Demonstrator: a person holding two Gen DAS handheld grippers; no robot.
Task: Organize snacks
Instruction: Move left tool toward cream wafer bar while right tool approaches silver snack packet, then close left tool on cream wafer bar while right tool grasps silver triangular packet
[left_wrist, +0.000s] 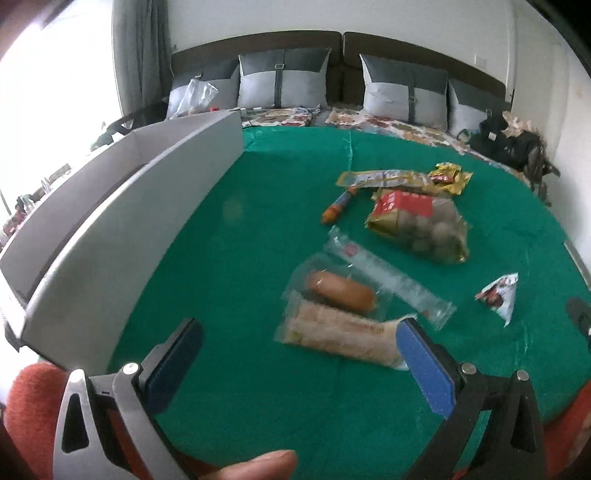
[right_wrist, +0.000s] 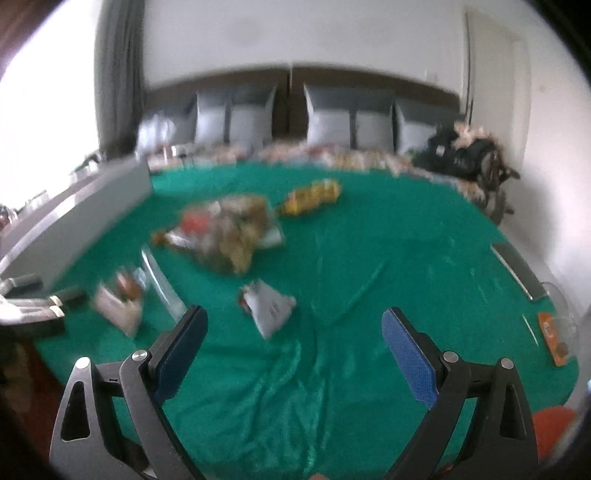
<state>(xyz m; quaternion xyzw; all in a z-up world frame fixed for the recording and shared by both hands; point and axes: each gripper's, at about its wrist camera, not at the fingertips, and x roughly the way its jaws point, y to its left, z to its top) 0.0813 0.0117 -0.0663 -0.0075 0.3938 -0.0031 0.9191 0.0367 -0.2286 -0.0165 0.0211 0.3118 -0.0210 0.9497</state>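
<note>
Snacks lie on a green cloth (left_wrist: 258, 229). Nearest my open left gripper (left_wrist: 299, 332) are a wrapped bread stick (left_wrist: 340, 332), a packaged sausage bun (left_wrist: 341, 290) and a clear long packet (left_wrist: 391, 278). Farther off sit a bag of round balls (left_wrist: 421, 225), a small sausage (left_wrist: 338, 205), a yellow strip packet (left_wrist: 384, 179) and yellow sachets (left_wrist: 448, 175). A triangular white packet (left_wrist: 498, 295) lies to the right. The right wrist view is blurred: my right gripper (right_wrist: 293, 323) hangs open, empty, just short of the triangular packet (right_wrist: 269, 304).
A grey open box (left_wrist: 122, 221) stands along the cloth's left side. Pillows (left_wrist: 284, 79) and a headboard line the back, with a dark bag (left_wrist: 511, 140) at the far right. A flat dark device (right_wrist: 519, 271) and an orange item (right_wrist: 554, 338) lie at the right edge.
</note>
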